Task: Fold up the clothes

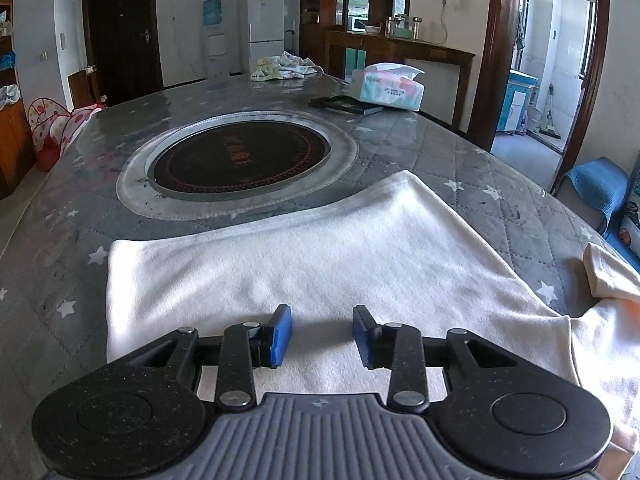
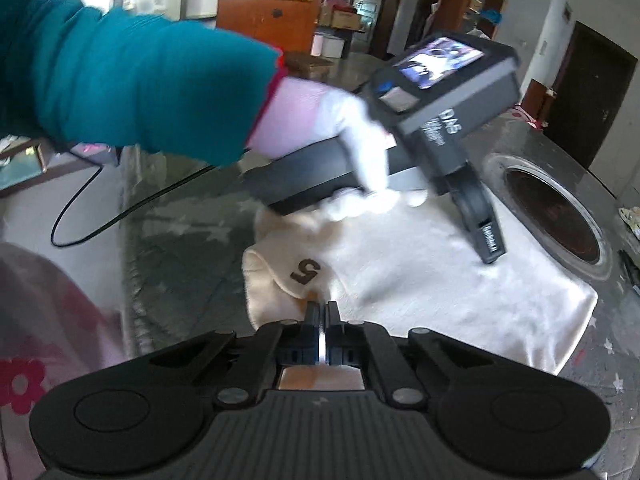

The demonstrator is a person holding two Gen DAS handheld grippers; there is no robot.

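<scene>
A white garment point(image 1: 360, 248) lies spread on the grey star-patterned table point(image 1: 460, 148), one sleeve point(image 1: 604, 272) folded up at the right edge. My left gripper point(image 1: 322, 316) hovers open over the garment's near part, with nothing between its blue pads point(image 1: 282, 336). In the right wrist view the same garment point(image 2: 440, 280) shows a brown "5" print point(image 2: 306, 272). My right gripper point(image 2: 321, 308) is shut on the garment's edge just below that print; a thin strip of white cloth shows between the fingers. A white-gloved hand point(image 2: 360, 132) with a teal sleeve point(image 2: 120, 68) holds the left gripper point(image 2: 490, 240) above the cloth.
A round dark hotplate point(image 1: 240, 160) is set into the table beyond the garment. Further back sit a tissue pack point(image 1: 390, 86), a flat black item point(image 1: 346, 105) and a crumpled patterned cloth point(image 1: 284, 66). A blue chair point(image 1: 596, 188) stands right of the table. A black cable point(image 2: 100, 216) loops at the left.
</scene>
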